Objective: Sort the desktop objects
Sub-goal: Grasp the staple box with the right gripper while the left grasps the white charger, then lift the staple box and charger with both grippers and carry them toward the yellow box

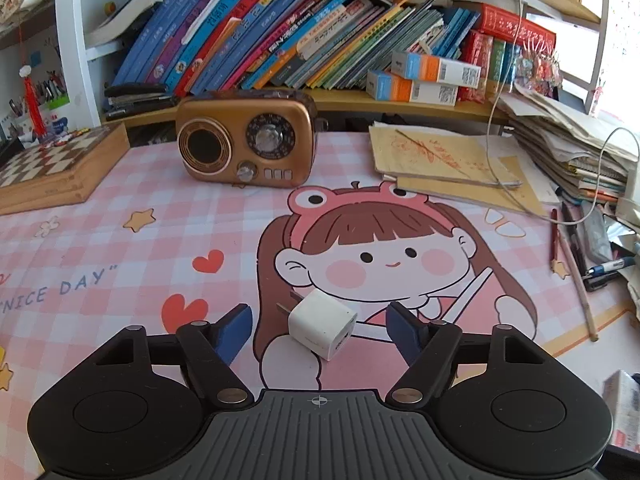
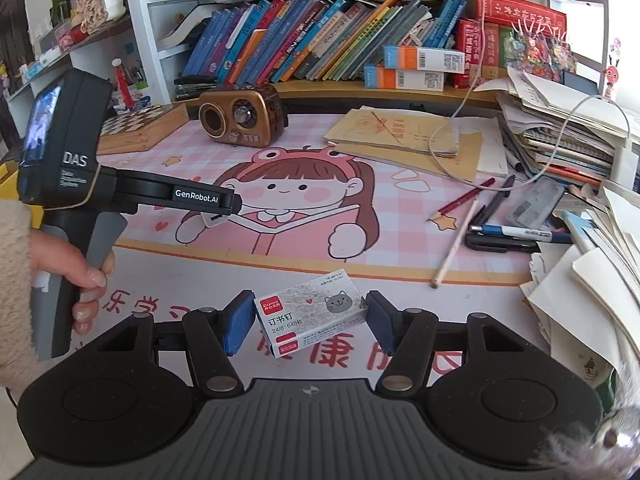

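Where the desk mat (image 2: pixel 400 280) meets its near edge, the right gripper (image 2: pixel 310 322) stands half open around a staple box (image 2: pixel 310 314), its left pad touching the box end, its right pad just beside the other; whether it grips cannot be told. Further left, the left gripper (image 1: pixel 320 330) is spread wide with a white charger (image 1: pixel 323 329) lying loose between its pads, touching neither. Beyond: pens (image 2: pixel 516 232) at right, a radio (image 1: pixel 246 140), notebooks (image 1: pixel 444 160), then shelved books (image 1: pixel 280 36).
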Demonstrator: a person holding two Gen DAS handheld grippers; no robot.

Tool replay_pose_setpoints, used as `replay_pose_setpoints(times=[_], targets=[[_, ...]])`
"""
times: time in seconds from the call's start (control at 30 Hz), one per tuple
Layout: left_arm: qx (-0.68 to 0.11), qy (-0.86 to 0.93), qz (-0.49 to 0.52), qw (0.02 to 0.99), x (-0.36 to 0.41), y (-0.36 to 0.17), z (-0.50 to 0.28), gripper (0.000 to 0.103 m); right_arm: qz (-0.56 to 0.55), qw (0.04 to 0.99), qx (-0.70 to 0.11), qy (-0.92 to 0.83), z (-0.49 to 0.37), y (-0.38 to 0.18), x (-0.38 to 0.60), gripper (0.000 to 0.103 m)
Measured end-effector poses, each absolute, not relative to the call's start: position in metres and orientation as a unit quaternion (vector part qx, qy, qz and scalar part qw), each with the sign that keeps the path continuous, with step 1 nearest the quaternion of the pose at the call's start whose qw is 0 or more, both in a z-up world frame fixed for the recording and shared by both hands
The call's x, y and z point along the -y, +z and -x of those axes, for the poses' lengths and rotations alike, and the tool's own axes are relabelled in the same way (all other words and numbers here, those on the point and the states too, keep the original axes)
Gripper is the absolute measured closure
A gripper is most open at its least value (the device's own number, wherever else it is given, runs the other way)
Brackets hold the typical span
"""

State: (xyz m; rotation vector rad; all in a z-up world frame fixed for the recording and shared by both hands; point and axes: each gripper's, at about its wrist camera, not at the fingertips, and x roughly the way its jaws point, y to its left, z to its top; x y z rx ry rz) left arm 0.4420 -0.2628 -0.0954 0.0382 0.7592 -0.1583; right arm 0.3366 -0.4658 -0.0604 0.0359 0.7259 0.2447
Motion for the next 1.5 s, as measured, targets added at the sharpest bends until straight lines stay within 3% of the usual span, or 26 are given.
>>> replay_pose_setpoints(times=[0.2,0.4,0.87,1.5], targets=[[-0.378,-0.076,-0.021,0.922,0.263,-0.104,-0.448,0.046,-0.023,0.925,-0.36,0.121,-0.336,-0.061,0.465,0.045],[-0.372,-0.081,-0.026,0.924,0.261,-0.103,-0.448,0.067,-0.021,0.925,-0.359,0.126,-0.336,-0.06,0.461,0.045],[-0.346,-0.106,-0.024,0.932,0.244,-0.071,-0.412,0.067,-0.024,0.928,-0.348,0.13,-0.33,-0.054,0.453,0.045],[-0.305,-0.112,-0.014,0.946,0.198,-0.015,-0.295,0.067,-0.022,0.933,-0.326,0.15,-0.275,-0.028,0.424,0.045]])
